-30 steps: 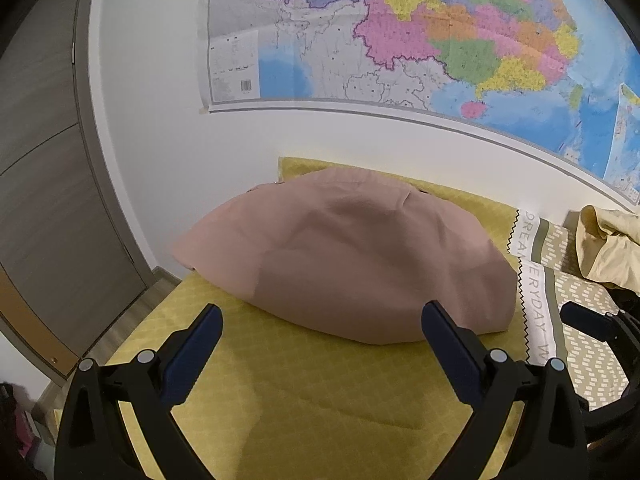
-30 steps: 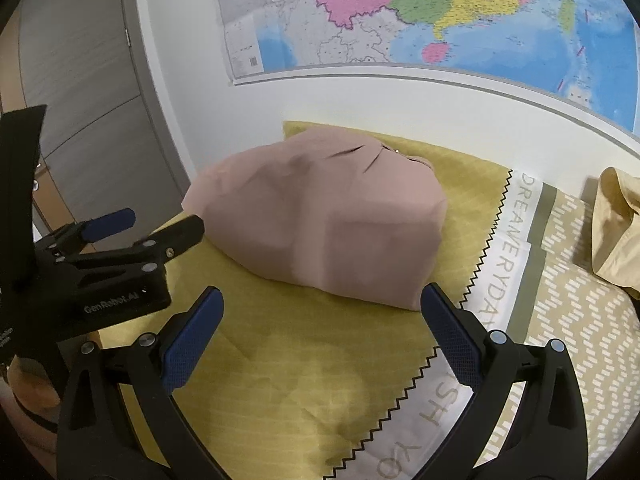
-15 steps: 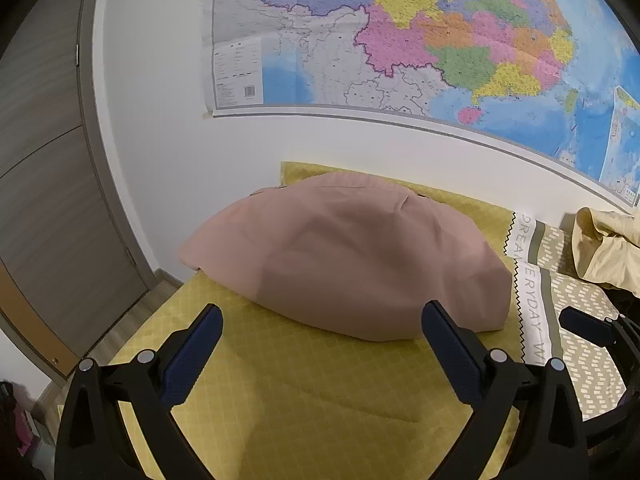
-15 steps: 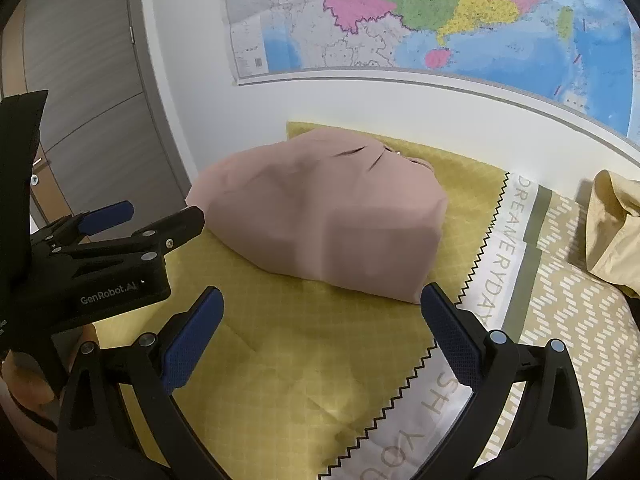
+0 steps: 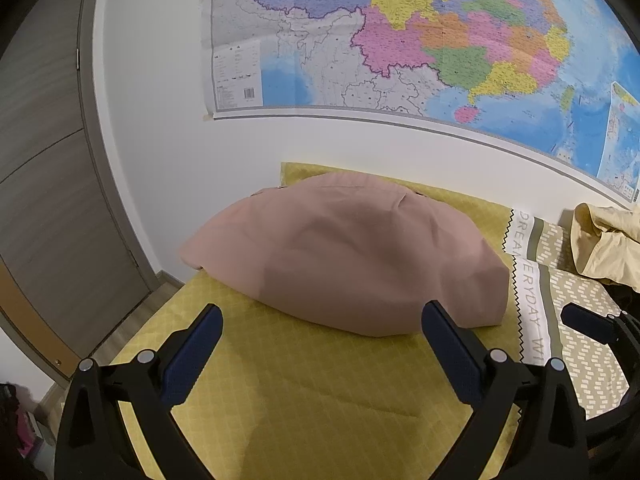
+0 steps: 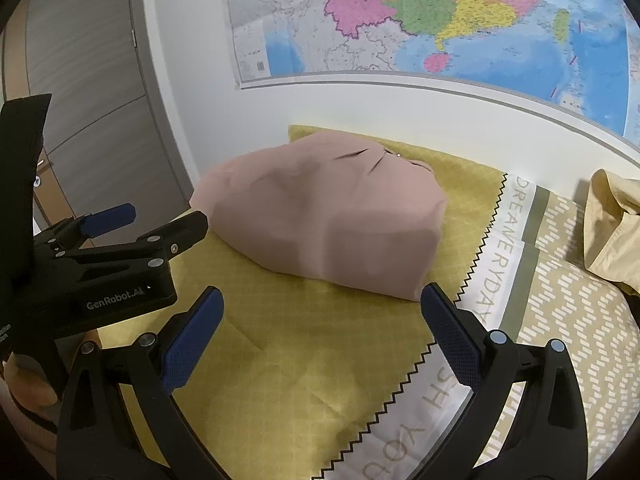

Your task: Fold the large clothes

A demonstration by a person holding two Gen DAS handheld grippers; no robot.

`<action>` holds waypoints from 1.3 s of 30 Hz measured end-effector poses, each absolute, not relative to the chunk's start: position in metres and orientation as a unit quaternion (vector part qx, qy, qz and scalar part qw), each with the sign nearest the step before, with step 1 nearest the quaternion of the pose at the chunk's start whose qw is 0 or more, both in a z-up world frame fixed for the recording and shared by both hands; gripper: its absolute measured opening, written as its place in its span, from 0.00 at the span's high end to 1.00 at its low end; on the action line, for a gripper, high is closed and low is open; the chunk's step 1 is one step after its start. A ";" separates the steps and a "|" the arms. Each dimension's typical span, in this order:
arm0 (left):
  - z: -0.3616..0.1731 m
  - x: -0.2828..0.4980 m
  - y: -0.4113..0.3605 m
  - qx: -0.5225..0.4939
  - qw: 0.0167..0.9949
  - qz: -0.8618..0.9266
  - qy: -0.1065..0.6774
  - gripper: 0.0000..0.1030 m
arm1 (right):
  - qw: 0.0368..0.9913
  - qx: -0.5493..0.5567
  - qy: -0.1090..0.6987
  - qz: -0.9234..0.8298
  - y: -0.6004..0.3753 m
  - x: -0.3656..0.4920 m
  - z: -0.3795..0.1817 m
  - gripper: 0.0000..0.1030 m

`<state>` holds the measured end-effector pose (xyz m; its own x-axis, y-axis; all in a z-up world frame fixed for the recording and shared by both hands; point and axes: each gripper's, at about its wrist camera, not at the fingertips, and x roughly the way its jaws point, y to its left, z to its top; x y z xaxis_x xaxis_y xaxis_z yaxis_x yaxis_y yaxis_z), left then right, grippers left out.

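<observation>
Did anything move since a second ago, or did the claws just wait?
Both claws drew back and rose a little from the folded pink garment, so the map sits lower in view. Nothing was grabbed or let go: left claw and right claw stayed open and empty. The garment, yellow bedspread and beige clothes stayed put.

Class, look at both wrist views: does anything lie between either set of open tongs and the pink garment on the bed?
Nothing visible does. Only bare yellow bedspread lies between the left tongs and the pink garment, and likewise before the right tongs. The beige garment sits off to the right.
</observation>
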<state>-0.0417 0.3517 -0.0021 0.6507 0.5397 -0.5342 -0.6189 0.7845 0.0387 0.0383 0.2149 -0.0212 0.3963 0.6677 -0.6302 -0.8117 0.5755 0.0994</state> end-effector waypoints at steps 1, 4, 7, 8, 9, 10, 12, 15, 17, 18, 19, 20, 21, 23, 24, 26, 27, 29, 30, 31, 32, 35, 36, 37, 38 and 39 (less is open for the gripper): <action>-0.002 -0.042 0.352 -0.073 0.905 0.320 0.270 0.06 | 0.828 -0.112 0.320 0.447 0.215 0.038 -0.021 0.05; -0.002 -0.042 0.352 -0.070 0.905 0.320 0.269 0.06 | 0.829 -0.112 0.319 0.447 0.214 0.037 -0.021 0.05; -0.002 -0.042 0.352 -0.069 0.905 0.324 0.269 0.06 | 0.829 -0.112 0.319 0.446 0.214 0.037 -0.021 0.05; -0.003 -0.042 0.353 -0.068 0.904 0.324 0.269 0.06 | 0.828 -0.112 0.319 0.446 0.214 0.037 -0.021 0.05; -0.003 -0.042 0.353 -0.070 0.904 0.326 0.269 0.06 | 0.829 -0.112 0.320 0.446 0.214 0.037 -0.021 0.05; -0.003 -0.043 0.353 -0.071 0.904 0.326 0.269 0.07 | 0.829 -0.111 0.318 0.446 0.214 0.037 -0.021 0.05; -0.004 -0.043 0.354 -0.073 0.902 0.328 0.271 0.07 | 0.830 -0.112 0.319 0.444 0.212 0.036 -0.021 0.05; -0.006 -0.044 0.356 -0.072 0.900 0.330 0.274 0.07 | 0.830 -0.109 0.319 0.444 0.211 0.035 -0.022 0.05; -0.008 -0.045 0.356 -0.072 0.900 0.330 0.277 0.07 | 0.831 -0.109 0.319 0.443 0.210 0.035 -0.022 0.05; -0.009 -0.045 0.357 -0.073 0.899 0.331 0.277 0.07 | 0.830 -0.109 0.319 0.444 0.211 0.035 -0.022 0.05; -0.010 -0.046 0.357 -0.073 0.899 0.331 0.278 0.07 | 0.829 -0.109 0.320 0.445 0.211 0.035 -0.022 0.05; -0.011 -0.045 0.357 -0.073 0.899 0.330 0.279 0.07 | 0.830 -0.110 0.319 0.444 0.211 0.034 -0.022 0.05; -0.011 -0.046 0.358 -0.073 0.898 0.331 0.279 0.07 | 0.830 -0.110 0.319 0.445 0.211 0.034 -0.022 0.05; -0.012 -0.047 0.358 -0.073 0.898 0.331 0.280 0.06 | 0.828 -0.110 0.320 0.446 0.211 0.034 -0.023 0.05; -0.013 -0.047 0.358 -0.073 0.898 0.331 0.280 0.07 | 0.828 -0.111 0.320 0.446 0.211 0.033 -0.023 0.05; -0.013 -0.045 0.359 -0.072 0.898 0.329 0.282 0.07 | 0.828 -0.111 0.320 0.447 0.212 0.033 -0.023 0.05; -0.013 -0.045 0.359 -0.071 0.898 0.329 0.282 0.07 | 0.827 -0.111 0.321 0.447 0.212 0.033 -0.023 0.05; -0.014 -0.046 0.358 -0.071 0.898 0.328 0.284 0.07 | 0.827 -0.111 0.321 0.447 0.212 0.033 -0.023 0.05; -0.014 -0.046 0.358 -0.071 0.898 0.327 0.284 0.07 | 0.827 -0.111 0.322 0.448 0.212 0.033 -0.023 0.05; -0.014 -0.046 0.358 -0.071 0.898 0.328 0.284 0.07 | 0.827 -0.111 0.322 0.448 0.213 0.033 -0.023 0.05; -0.014 -0.047 0.357 -0.070 0.899 0.327 0.283 0.07 | 0.827 -0.111 0.321 0.448 0.213 0.033 -0.023 0.05; -0.015 -0.047 0.357 -0.070 0.899 0.326 0.283 0.07 | 0.826 -0.112 0.323 0.448 0.213 0.032 -0.024 0.05; -0.014 -0.047 0.357 -0.070 0.899 0.326 0.283 0.07 | 0.827 -0.112 0.322 0.448 0.213 0.032 -0.024 0.05; -0.014 -0.047 0.357 -0.070 0.900 0.325 0.283 0.07 | 0.827 -0.112 0.322 0.447 0.214 0.032 -0.024 0.05; -0.015 -0.047 0.357 -0.070 0.900 0.325 0.282 0.07 | 0.826 -0.111 0.323 0.448 0.213 0.032 -0.024 0.05; -0.015 -0.047 0.357 -0.069 0.899 0.326 0.283 0.07 | 0.826 -0.111 0.323 0.448 0.213 0.032 -0.024 0.05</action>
